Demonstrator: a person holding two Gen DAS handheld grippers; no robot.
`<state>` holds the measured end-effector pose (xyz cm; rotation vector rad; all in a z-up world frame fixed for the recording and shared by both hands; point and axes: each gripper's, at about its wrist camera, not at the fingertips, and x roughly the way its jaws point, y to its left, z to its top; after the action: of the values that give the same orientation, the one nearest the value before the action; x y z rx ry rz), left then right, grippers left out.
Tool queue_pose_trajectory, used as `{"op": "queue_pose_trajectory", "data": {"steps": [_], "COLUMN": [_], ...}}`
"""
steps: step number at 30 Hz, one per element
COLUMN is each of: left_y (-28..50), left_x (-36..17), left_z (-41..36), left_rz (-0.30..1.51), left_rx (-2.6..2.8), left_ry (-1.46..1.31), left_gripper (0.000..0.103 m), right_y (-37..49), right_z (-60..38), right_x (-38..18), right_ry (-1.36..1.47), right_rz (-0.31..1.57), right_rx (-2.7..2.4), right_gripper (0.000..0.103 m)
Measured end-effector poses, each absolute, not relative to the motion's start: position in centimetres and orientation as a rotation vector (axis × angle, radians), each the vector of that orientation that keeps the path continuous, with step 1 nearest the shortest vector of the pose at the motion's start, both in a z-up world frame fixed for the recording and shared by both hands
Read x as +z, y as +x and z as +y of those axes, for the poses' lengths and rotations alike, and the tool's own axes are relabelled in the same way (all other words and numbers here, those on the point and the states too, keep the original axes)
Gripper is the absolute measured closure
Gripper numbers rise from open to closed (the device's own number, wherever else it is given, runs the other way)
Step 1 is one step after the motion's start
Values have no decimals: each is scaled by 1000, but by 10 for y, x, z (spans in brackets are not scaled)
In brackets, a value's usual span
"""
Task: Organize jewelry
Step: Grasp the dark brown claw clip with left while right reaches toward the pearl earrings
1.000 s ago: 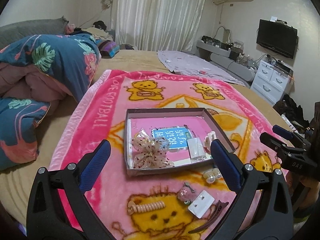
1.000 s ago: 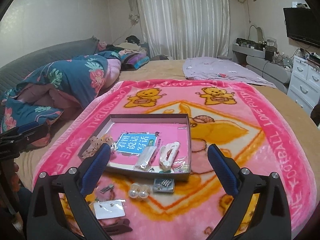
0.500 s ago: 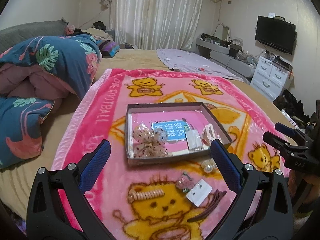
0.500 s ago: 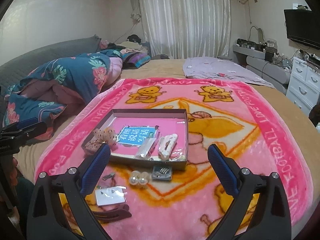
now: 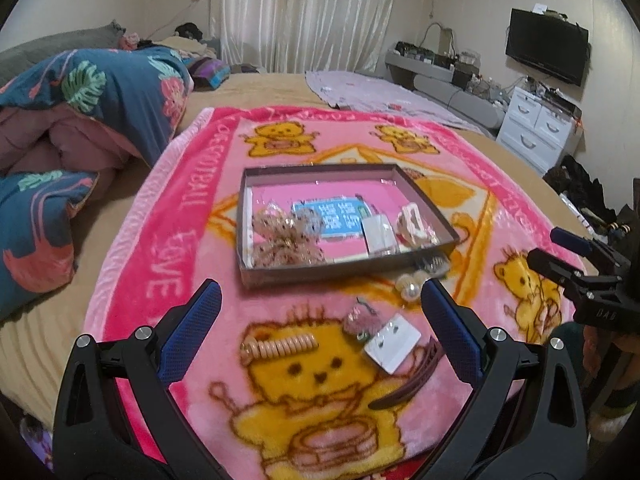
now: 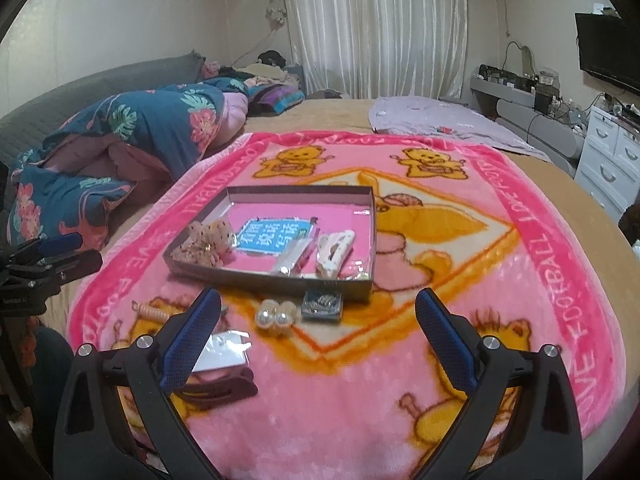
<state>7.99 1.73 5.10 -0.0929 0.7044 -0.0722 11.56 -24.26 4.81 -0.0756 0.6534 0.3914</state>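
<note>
A shallow grey box (image 5: 348, 270) (image 6: 280, 280) lies on a pink bear blanket (image 5: 168, 240). Inside it are a sheer bow (image 5: 286, 236) (image 6: 206, 242), a blue card (image 5: 332, 216), a clear packet (image 5: 378, 234) and a white hair claw (image 5: 412, 222) (image 6: 334, 250). On the blanket in front of the box lie a pearl clip (image 5: 410, 284) (image 6: 276, 316), a small dark comb (image 6: 322, 304), a pink flower clip (image 5: 360, 320), a white earring card (image 5: 394, 342) (image 6: 224, 350), a coil hair tie (image 5: 280, 347) and a maroon clip (image 5: 412, 380) (image 6: 216, 388). My left gripper (image 5: 320, 312) and right gripper (image 6: 318, 320) hover open, both empty.
A blue floral duvet (image 5: 80, 120) is bunched at the left of the bed. A lilac cloth (image 6: 436, 124) lies at the far side. White drawers (image 5: 536, 128) and a wall television (image 5: 546, 56) stand to the right, off the bed.
Both grippers have drawn back toward the near edge of the blanket. The box looks smaller and more of the loose pieces in front of it show. Nothing was picked up.
</note>
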Motion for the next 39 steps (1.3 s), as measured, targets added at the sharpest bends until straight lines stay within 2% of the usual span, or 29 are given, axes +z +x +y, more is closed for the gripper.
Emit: {"op": "queue_pose_trajectory", "data": {"steps": [16,17,19,22,29,35,39], "left_y": [70,70,71,72,76,82,83], "left_x": [-20,-25,-31,-40,-58,-69,-69], "left_z": [-37,-42,-51,-61,-80,-86,-83], "left_rz": [876,882,889,903,935,948,954], "left_rx": [-254,-266,-282,-302,-339,-347,-369], "left_ry": [17,31,58,87,150,171,147], "left_gripper": [12,14,27,40,61,73,88], "right_y": [125,127,130,137,156,175,184], "right_z": [-254,-256,-257,-260,-253,-230,-210], "right_x": [19,17,12,4,-13,-32,-40], "right_ry": [-63,-55,-48,-29,48,47,19], "right_rz": [753,762,776,802,883,966,992], "right_rx": [374,373,371,369,458,508,535], "right_gripper": [6,6,6,6,6,25,33]}}
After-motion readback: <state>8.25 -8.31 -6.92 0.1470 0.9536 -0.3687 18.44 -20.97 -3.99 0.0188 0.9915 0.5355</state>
